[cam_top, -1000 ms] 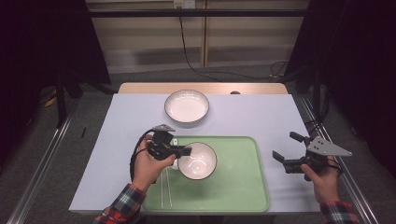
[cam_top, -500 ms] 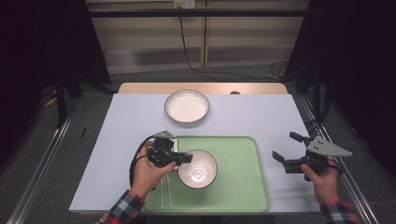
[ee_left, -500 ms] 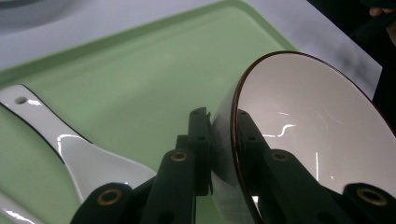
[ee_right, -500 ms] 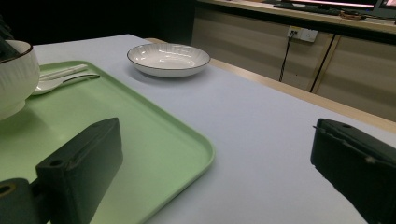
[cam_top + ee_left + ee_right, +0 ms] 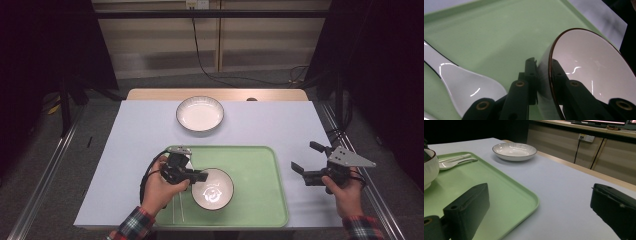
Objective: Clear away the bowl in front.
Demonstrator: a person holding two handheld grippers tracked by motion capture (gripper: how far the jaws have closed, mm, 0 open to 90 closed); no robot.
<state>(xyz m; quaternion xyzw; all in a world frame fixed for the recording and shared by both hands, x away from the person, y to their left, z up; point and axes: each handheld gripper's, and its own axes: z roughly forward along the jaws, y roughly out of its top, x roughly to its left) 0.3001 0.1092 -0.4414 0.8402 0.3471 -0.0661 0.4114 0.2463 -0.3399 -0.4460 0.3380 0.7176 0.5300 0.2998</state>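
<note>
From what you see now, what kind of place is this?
Probably a lab recording bench, not a dining room: a covered table set with a green tray, bowl and plate, dark curtains on both sides, and a wall socket with a hanging cable.

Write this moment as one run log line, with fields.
left gripper: shut on bowl rim | bowl: on green tray | right gripper: open, empty, beside tray

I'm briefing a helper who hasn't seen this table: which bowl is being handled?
On the green tray near the person sits a white bowl with a dark rim. The left tongs pinch its wall; the wide shallow dish stands off the tray, farther back.
</note>
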